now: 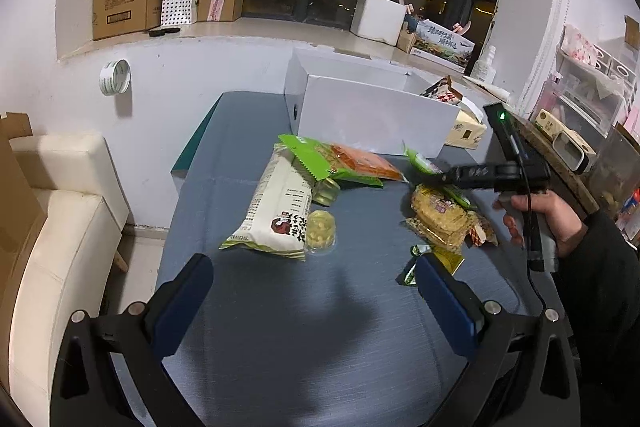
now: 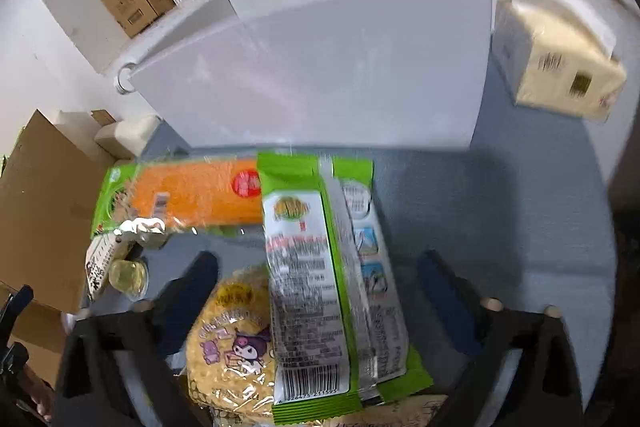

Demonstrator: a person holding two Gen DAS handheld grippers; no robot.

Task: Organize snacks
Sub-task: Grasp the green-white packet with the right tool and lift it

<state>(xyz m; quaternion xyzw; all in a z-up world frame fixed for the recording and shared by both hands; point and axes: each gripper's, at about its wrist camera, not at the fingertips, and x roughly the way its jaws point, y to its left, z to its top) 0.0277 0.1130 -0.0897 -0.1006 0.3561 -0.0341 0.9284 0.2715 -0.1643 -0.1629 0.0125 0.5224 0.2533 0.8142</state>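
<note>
Snack packets lie on a blue-grey table [image 1: 280,327]. A long white packet [image 1: 276,211] lies at the centre, with an orange and green packet [image 1: 356,163] behind it and a round yellow cracker pack [image 1: 440,219] to the right. My left gripper [image 1: 316,287] is open and empty above the near table. My right gripper [image 2: 320,291] is open over a green and silver packet [image 2: 320,291] that lies on the cracker pack [image 2: 232,347]. Its jaws stand wide on either side of the packet. The right gripper also shows in the left wrist view [image 1: 440,175].
An open white box [image 1: 372,115] stands at the back of the table, with a snack packet [image 1: 442,91] poking out of it. A cream carton [image 2: 556,67] sits right of the box. Small clear jelly cups [image 1: 320,227] lie by the white packet. A cream sofa [image 1: 60,227] stands left.
</note>
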